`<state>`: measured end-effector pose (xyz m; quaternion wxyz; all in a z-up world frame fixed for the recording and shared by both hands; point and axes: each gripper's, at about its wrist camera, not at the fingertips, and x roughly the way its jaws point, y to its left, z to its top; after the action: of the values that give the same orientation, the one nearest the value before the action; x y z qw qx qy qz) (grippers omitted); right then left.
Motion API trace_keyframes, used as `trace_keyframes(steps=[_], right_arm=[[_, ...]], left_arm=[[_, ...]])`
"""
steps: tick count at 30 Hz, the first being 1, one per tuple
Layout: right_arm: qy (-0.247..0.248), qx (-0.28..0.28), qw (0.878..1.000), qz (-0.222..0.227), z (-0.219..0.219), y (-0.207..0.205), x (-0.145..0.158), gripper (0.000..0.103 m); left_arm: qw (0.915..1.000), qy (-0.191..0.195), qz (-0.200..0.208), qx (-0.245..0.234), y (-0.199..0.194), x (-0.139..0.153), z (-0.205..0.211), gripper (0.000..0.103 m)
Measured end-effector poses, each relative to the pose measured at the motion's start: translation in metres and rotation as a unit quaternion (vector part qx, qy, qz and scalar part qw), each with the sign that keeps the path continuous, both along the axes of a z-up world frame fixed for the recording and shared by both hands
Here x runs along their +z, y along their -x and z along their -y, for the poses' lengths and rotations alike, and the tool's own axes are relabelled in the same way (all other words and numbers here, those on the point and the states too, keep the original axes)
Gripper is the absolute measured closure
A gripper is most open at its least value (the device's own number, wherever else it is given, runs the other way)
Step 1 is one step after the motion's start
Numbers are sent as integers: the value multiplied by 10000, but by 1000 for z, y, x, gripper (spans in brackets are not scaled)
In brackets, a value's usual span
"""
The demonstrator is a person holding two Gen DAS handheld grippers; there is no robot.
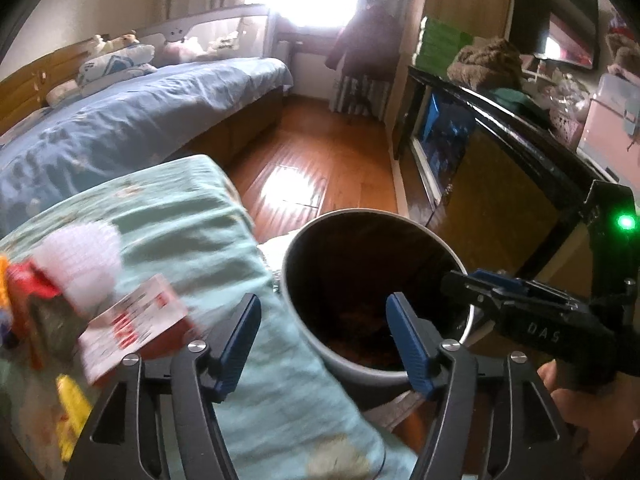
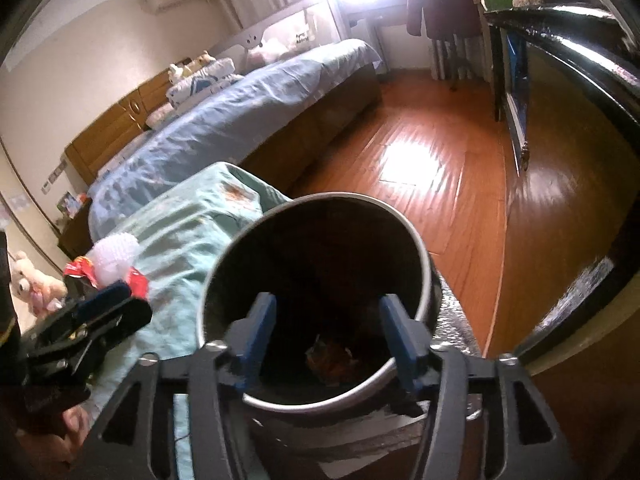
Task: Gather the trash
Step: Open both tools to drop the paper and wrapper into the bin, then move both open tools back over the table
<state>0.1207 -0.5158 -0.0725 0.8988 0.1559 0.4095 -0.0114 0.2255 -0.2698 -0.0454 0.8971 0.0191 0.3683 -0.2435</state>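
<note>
A round grey trash bin (image 1: pixel 320 344) with a dark inside stands on the floor against a green cloth (image 1: pixel 192 232). My left gripper (image 1: pixel 324 340) is open above the bin's near-left rim, with nothing between its blue pads. Left of it on the cloth lie a white foam net (image 1: pixel 84 264), a red-and-white box (image 1: pixel 132 324), a red wrapper (image 1: pixel 24 292) and a yellow piece (image 1: pixel 72 412). My right gripper (image 2: pixel 332 336) hangs open over the bin (image 2: pixel 312 408), empty. Brownish trash (image 2: pixel 332 356) lies at the bottom. The foam net (image 2: pixel 114 256) sits beyond the left gripper (image 2: pixel 124 296).
A bed with a blue cover (image 1: pixel 120 120) lies behind the cloth. Glossy wooden floor (image 1: pixel 320 160) stretches toward the window. A black-edged cabinet (image 1: pixel 500 152) with clutter on top runs along the right. A person's hand (image 1: pixel 576 404) holds the right gripper (image 1: pixel 464 284).
</note>
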Motion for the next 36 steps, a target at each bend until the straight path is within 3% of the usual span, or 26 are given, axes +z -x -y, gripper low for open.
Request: trace_keyframes(steps=[3,10,22,25,36], right_arm=[[-89,19,9998,153,-11,6,5,29],[-379,238,9984,336,-46,20,13,22],[-573,963,9933,274,-129,37,8,20],[-594,1183,9909,246,-152,39,7,16],[-458,1858,9815,88,-222,34,-2,15]], left_arm=[[9999,58,78,100,20,3,-17,38],[9990,108,228,370,69,4,-60,37],[9931,110,267,1140,140,3,-139,37],[9901,146,281,1367,155,3,-151,37],[9808,86,83,1948,188,5,-186,37]])
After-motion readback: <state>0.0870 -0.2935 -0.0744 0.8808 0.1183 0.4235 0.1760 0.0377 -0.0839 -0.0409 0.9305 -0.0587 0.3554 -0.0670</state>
